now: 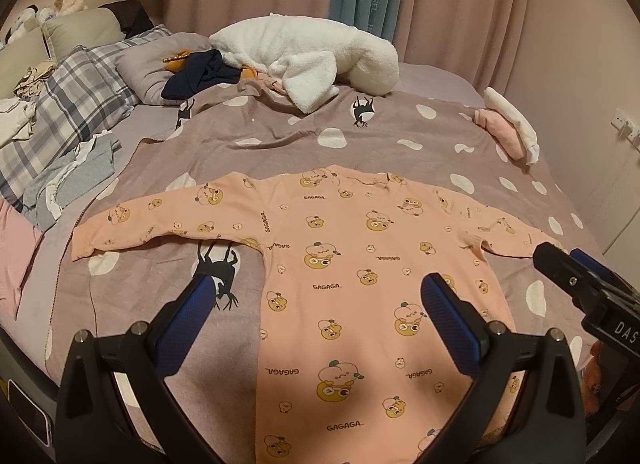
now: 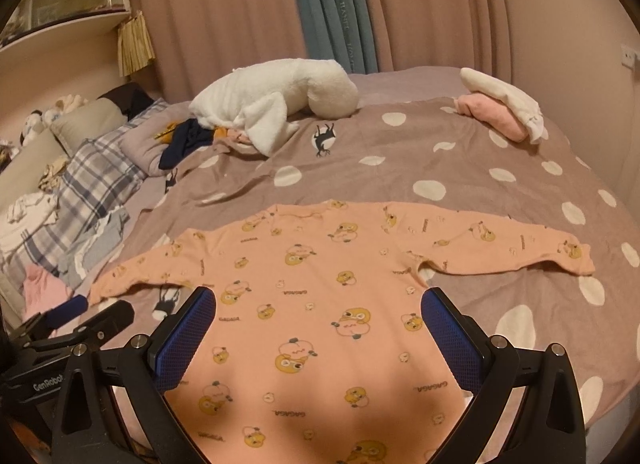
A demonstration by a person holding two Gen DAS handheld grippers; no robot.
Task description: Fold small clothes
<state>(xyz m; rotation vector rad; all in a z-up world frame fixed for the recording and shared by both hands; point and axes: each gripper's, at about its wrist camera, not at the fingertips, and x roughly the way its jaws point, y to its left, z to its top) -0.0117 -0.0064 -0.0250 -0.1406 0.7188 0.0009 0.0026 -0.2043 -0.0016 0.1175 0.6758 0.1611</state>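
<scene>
Both grippers' jaws gape above one flat peach shirt (image 1: 360,264) on bedspread (image 1: 360,135).

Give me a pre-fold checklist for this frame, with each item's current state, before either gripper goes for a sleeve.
1. Pink top spread flat on the dotted blanket: ok.
2. Both sleeves extended: ok.
3. Left gripper open, holding nothing: ok.
4. Right gripper open, holding nothing: ok.
5. No other laundry lying on the top: ok.
6. Hem straight: cannot tell, hidden below both views.
</scene>
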